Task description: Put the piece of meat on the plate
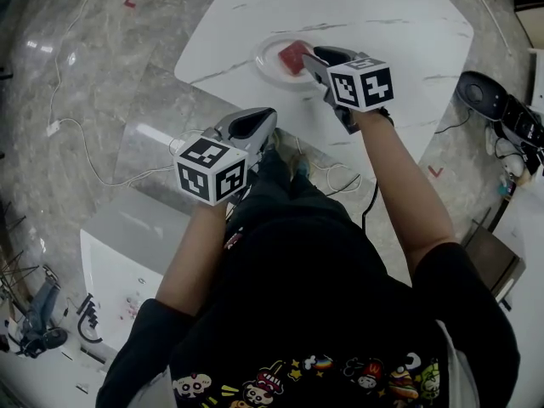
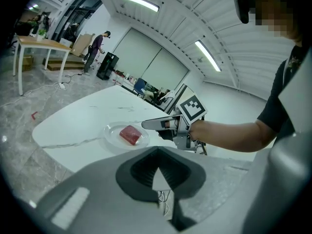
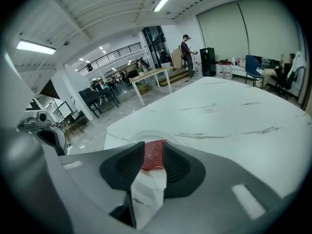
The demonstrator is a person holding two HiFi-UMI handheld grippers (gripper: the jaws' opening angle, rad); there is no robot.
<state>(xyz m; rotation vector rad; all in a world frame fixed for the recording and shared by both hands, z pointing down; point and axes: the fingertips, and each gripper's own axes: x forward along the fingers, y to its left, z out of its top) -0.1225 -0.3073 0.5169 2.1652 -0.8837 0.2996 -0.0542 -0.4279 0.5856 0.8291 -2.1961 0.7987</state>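
Plainly, meat (image 1: pixel 294 56): a red slab lying flat on the plate (image 1: pixel 265 65), free of both tools.
Plate: clear and round, near the table (image 1: pixel 382 24) edge closest to the person.
Right gripper (image 1: pixel 316 60): released, jaws a little apart and nothing in them; its tips hang at the plate's rim just beside the meat, which shows through the gap (image 3: pixel 154 155).
Left gripper (image 1: pixel 272 119): clenched, tips together, holding nothing; held off the table over the floor, well apart from the plate.
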